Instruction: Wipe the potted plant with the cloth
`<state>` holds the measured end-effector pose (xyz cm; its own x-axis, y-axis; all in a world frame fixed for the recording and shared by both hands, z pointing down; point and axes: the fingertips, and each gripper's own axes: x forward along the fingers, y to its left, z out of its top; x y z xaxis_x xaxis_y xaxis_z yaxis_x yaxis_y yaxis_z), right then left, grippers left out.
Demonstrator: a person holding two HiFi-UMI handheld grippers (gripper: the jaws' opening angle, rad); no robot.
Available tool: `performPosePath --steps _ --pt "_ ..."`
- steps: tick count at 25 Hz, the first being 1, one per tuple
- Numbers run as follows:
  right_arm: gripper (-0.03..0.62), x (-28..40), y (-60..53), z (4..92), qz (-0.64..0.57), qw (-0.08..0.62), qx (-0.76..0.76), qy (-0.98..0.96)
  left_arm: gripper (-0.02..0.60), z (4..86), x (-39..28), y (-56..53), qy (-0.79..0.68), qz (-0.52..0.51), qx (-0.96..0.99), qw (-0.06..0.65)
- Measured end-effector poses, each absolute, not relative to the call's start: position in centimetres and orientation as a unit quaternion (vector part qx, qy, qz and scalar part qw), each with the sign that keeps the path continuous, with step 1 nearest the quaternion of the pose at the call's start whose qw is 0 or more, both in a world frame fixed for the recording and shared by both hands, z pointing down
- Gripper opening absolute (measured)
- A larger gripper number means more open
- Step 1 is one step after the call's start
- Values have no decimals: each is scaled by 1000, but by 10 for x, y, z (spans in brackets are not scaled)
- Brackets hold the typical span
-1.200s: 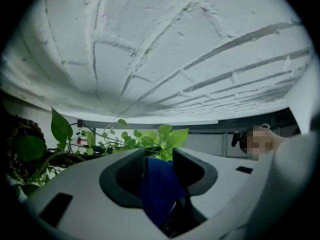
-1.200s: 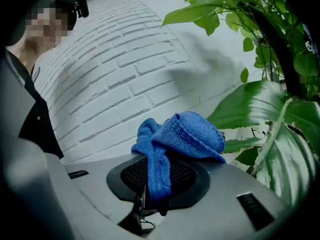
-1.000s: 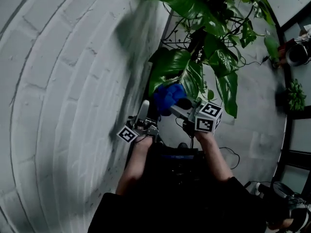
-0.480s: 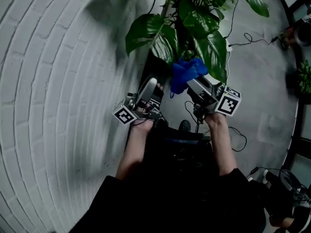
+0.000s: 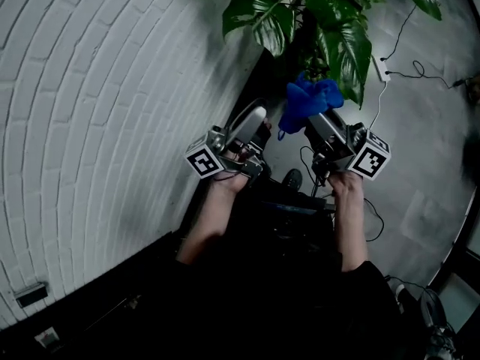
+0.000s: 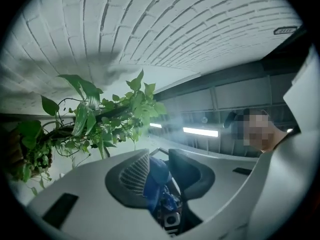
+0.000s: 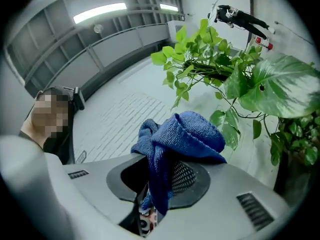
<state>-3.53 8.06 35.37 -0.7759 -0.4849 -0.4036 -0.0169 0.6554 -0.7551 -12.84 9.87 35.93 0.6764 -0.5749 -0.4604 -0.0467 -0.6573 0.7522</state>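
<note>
The potted plant (image 5: 341,36) hangs its big variegated leaves at the top of the head view. It shows left in the left gripper view (image 6: 100,119) and right in the right gripper view (image 7: 215,64). My right gripper (image 5: 313,117) is shut on a bunched blue cloth (image 5: 307,100). The cloth (image 7: 185,134) rises above the right gripper (image 7: 162,171) and sits just under the lowest leaves, apart from them. My left gripper (image 5: 255,118) is beside it to the left, near the wall. The left gripper (image 6: 160,159) has its jaws a little apart, with nothing between the tips.
A white brick wall (image 5: 90,126) curves along the left, with a dark skirting and a socket plate (image 5: 30,295) low down. Cables (image 5: 405,70) lie on the grey floor to the right. A dark stand (image 5: 289,66) is under the plant. The person's shoe (image 5: 291,178) is below the grippers.
Both grippers have risen together, the cloth still held in the right one. The cloth was against a large leaf a second ago; now it is just below the leaves.
</note>
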Motion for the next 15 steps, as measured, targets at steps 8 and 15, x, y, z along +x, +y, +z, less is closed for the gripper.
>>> performPosePath --steps 8,15 --pt "105 -30 102 337 -344 310 -162 871 133 332 -122 117 -152 -357 852 353" --pt "104 -65 139 325 -323 298 -194 877 133 342 -153 144 -136 -338 849 383"
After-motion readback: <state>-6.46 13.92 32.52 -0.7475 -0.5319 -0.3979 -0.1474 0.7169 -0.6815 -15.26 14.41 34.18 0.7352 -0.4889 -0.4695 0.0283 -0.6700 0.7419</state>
